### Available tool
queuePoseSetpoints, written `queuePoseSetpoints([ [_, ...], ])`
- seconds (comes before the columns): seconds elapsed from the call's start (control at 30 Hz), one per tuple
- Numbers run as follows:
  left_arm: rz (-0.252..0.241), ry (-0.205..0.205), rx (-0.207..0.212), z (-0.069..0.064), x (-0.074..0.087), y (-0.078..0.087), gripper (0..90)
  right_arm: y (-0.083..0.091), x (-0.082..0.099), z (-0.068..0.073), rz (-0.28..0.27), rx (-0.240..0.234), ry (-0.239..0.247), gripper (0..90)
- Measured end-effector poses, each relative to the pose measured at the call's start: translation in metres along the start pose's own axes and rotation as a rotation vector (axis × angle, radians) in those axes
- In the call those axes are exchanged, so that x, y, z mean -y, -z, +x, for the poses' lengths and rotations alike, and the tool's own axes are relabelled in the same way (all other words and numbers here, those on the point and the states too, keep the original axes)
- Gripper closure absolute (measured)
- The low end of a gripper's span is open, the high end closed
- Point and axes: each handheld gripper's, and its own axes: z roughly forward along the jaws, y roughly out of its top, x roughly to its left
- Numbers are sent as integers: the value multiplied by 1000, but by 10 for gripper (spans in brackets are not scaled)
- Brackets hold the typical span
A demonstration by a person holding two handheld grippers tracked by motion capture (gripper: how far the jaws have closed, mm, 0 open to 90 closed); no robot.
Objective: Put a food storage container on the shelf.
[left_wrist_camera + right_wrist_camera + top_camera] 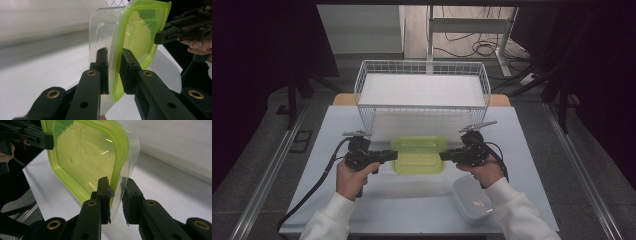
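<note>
Box (419,156): clear glossy plastic, smooth; lid (140,37) translucent lime-green plastic, also glossy. Spare tub (472,199) looks like cloudy clear plastic. Basket (422,90): white-coated wire mesh. Desk (337,130): matt pale grey, smooth. Left gripper (113,72) and right gripper (116,200): matt black plastic with brass-look inserts, pads on the right one rough and worn. Sleeves (329,220): white cloth
</note>
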Motion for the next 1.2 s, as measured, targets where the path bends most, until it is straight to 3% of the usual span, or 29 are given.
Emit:
queuePoseSetpoints([
  [0.67,-74,-59,19,-11,-18,18,796,29,-17,17,-114,3,93,764],
  [1.2,-90,-84,13,-17,-49,28,797,42,-39,18,-167,-1,106,767],
])
